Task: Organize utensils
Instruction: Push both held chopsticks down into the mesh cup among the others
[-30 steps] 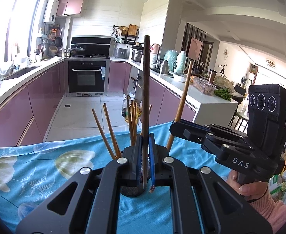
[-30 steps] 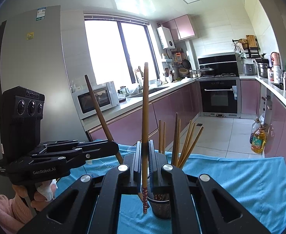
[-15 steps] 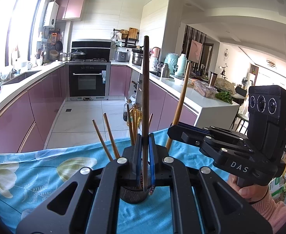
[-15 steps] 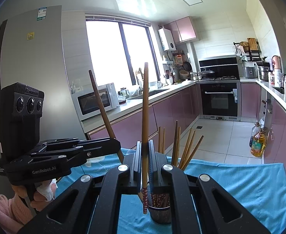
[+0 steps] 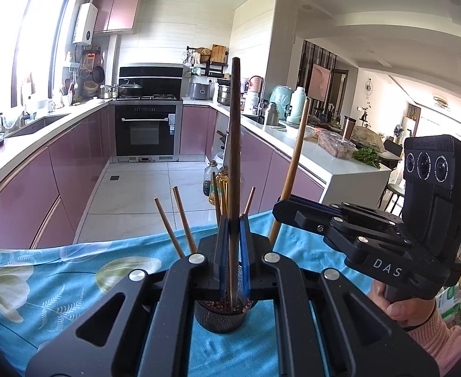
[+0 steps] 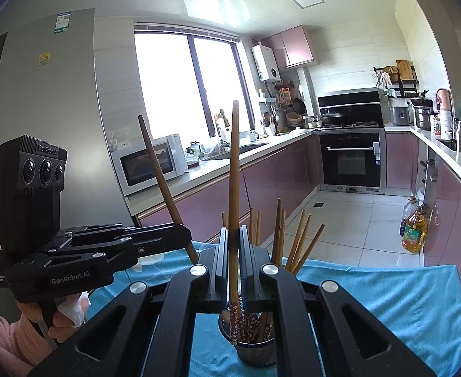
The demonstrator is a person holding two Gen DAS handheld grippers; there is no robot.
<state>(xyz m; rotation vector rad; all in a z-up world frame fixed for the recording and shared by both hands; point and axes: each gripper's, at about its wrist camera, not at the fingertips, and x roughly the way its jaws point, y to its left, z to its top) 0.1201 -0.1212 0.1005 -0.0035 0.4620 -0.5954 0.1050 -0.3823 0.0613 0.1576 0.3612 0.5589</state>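
In the left wrist view my left gripper (image 5: pixel 234 226) is shut on a dark brown chopstick (image 5: pixel 235 141) that stands upright. Its lower end reaches the mouth of a black mesh cup (image 5: pixel 221 319) just below the jaws. Several chopsticks (image 5: pixel 180 220) lean in that cup. In the right wrist view my right gripper (image 6: pixel 234 235) is shut on a lighter chopstick (image 6: pixel 234 172) with a patterned lower end, which hangs over the same cup (image 6: pixel 257 352). Each view shows the other gripper to the side: the right gripper (image 5: pixel 277 209) and the left gripper (image 6: pixel 186 235).
The cup stands on a table under a blue flowered cloth (image 5: pixel 57 282), whose far edge drops to the kitchen floor. Oil bottles (image 6: pixel 414 229) stand on the floor by pink cabinets. A microwave (image 6: pixel 148 163) and a grey fridge (image 6: pixel 51 94) are on the left. A hand (image 5: pixel 400 308) holds each gripper.
Both grippers keep their chopsticks upright over the cup. The views have shifted only slightly, and a little more of the cup shows beneath the left gripper.
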